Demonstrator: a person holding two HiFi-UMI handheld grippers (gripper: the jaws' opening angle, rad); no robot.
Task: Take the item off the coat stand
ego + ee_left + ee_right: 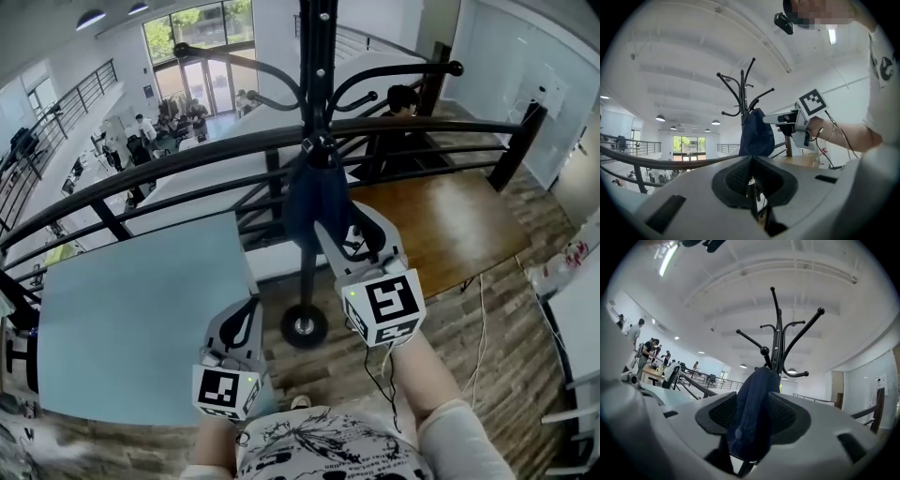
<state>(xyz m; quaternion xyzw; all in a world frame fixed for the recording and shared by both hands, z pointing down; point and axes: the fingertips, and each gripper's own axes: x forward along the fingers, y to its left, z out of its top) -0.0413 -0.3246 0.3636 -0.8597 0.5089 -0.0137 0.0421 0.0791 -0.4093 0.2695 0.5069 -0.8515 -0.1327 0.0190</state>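
Reaching up with the right claw [753,414] to the dark blue bag [758,385], with the jaws spread wide on either side of it and the cloth between the two pads, filling most of the gap. Hung high on the black coat stand [319,56], that bag, just below the curved hooks and against the pole, draping down in front of it. Seen from the head view with the stand's round base [305,326] on the plank floor [497,375] directly below, close beside the black railing [187,159]. Holding the left claw [751,176] low and well apart from the bag, over the near corner of the pale blue desk [141,319], with its jaws closed together and nothing between them. Visible from the left gripper view, at the right of the bag: the right claw's marker cube [811,103] and the person's hand [815,127] gripping behind it, with a thin cable [839,140] trailing under the wrist. Beyond the railing, on a lower level, a group of people [173,122] at tables, too small to make out further.
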